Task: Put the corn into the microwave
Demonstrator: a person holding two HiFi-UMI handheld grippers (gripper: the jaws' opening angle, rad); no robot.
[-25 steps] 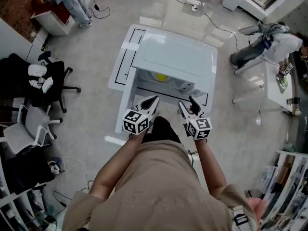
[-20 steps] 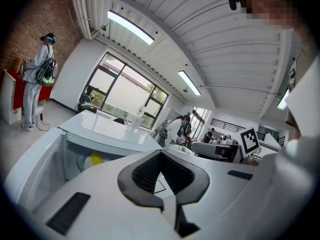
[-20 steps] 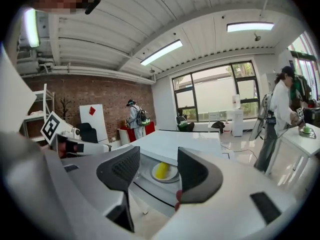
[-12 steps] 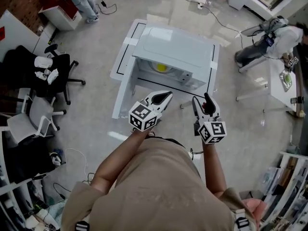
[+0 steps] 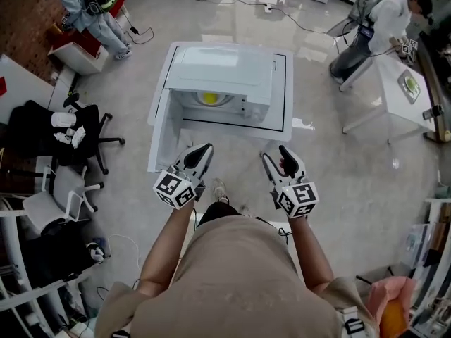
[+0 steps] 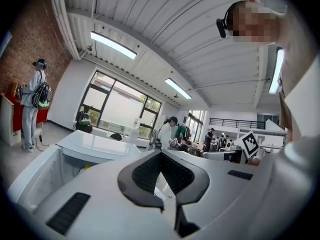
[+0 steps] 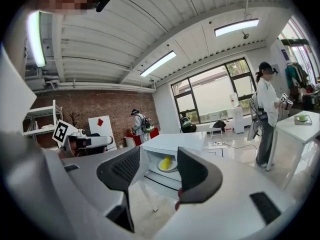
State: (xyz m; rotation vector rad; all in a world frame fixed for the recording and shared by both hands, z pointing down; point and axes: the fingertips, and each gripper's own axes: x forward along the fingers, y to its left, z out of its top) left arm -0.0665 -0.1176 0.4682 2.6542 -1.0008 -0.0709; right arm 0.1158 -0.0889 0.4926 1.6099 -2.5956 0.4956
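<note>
Corn [image 5: 208, 98] sits inside the microwave [image 5: 218, 69]; both your grippers are well short of it.
Corn lies on a plate [image 7: 172, 168] in the cavity, door [image 5: 159, 129] swung open to your left. Your left gripper [image 5: 203, 149] has its jaws pressed together on nothing. Your right gripper [image 5: 275, 153] has its jaws spread and empty, with the corn in line beyond them. The microwave stands on a white table [image 5: 280, 94].

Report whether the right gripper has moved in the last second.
Yes. The right gripper has backed away from the open white microwave: in the head view, floor now lies between them; in its own view the microwave looks smaller.
</note>
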